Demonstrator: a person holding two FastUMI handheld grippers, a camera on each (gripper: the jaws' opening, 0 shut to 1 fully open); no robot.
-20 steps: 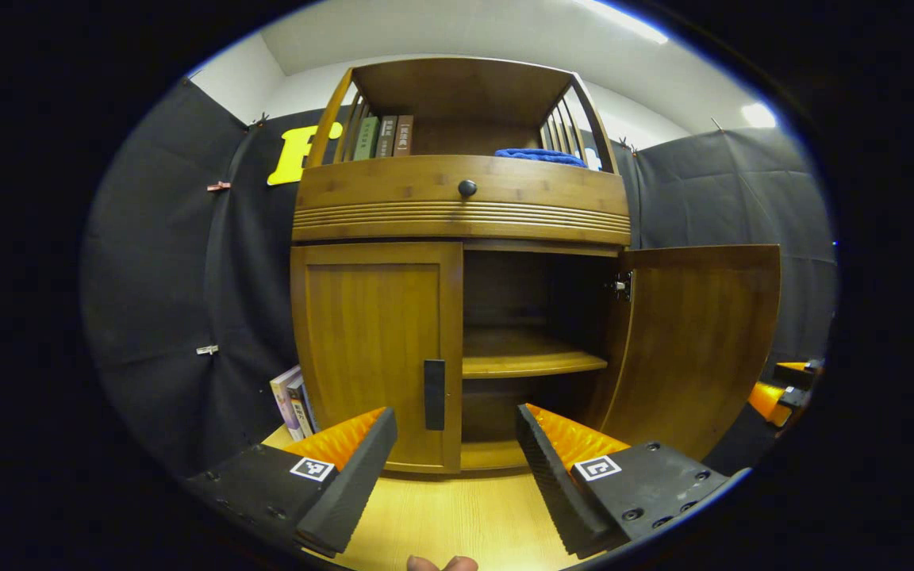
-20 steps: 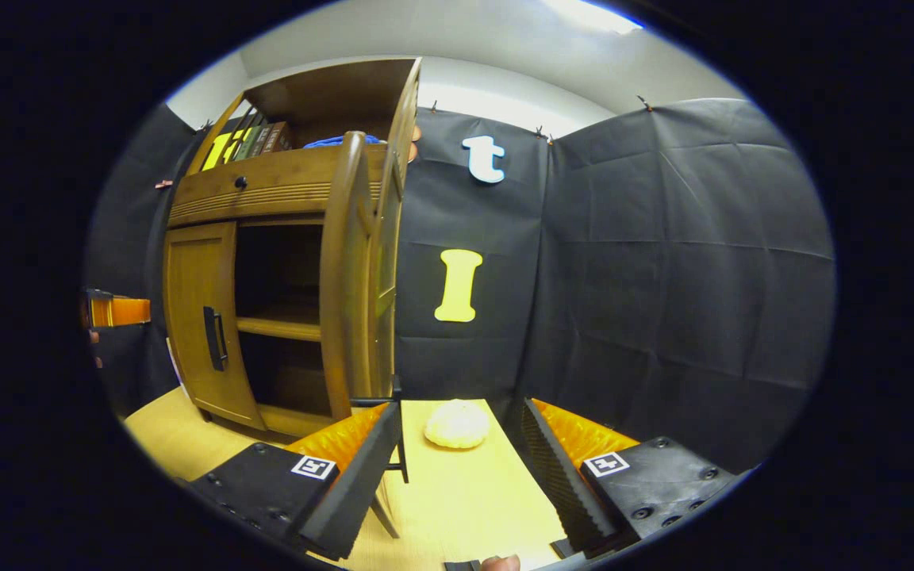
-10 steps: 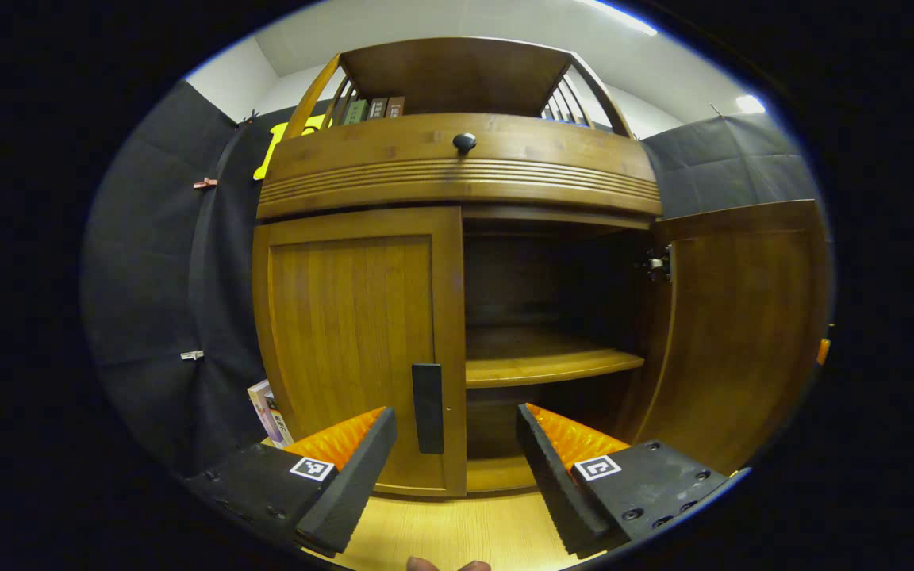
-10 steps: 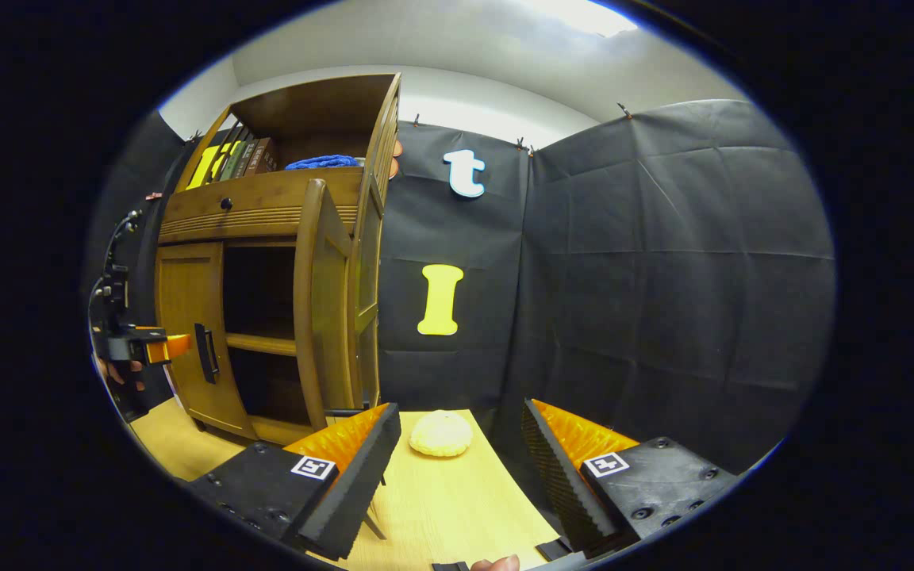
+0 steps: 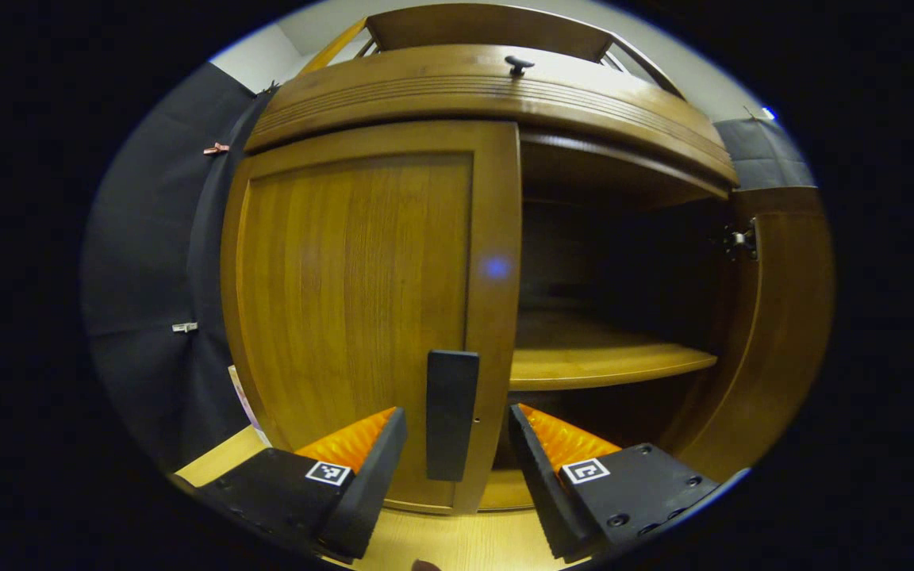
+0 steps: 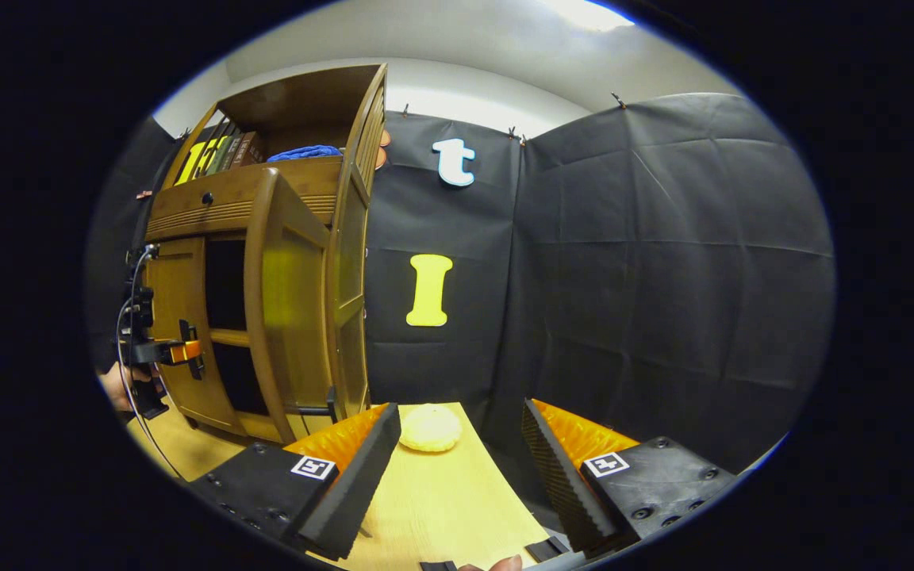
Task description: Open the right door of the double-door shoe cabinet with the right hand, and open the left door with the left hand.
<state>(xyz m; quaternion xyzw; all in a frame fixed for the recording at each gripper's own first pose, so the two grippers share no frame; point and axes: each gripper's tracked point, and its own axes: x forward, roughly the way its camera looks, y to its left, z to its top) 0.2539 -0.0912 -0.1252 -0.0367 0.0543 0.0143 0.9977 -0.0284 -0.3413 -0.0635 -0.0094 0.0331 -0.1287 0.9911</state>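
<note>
"One door was done, one wasn't?"

"Yes. In the left gripper view, the left door [image 5: 362, 309] was shut; its handle [image 5: 451, 414] stood between the released jaws of the left gripper [image 5: 454, 460]. Clenching early could miss the handle."

"And the right gripper view?"

"The right door [image 6: 286, 301] stood swung out from the cabinet [image 6: 187, 206]. The right gripper [image 6: 457, 468], jaws released, hung level over the counter [image 6: 441, 500], well clear."

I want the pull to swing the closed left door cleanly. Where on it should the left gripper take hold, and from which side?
Take the dark upright bar handle near the free inner edge of the closed left wooden door. Come straight at the front, as the left gripper already stands, one finger on each side of the bar. Since the bar is narrow and vertical, pinching it sideways should hold for the pull.
</note>
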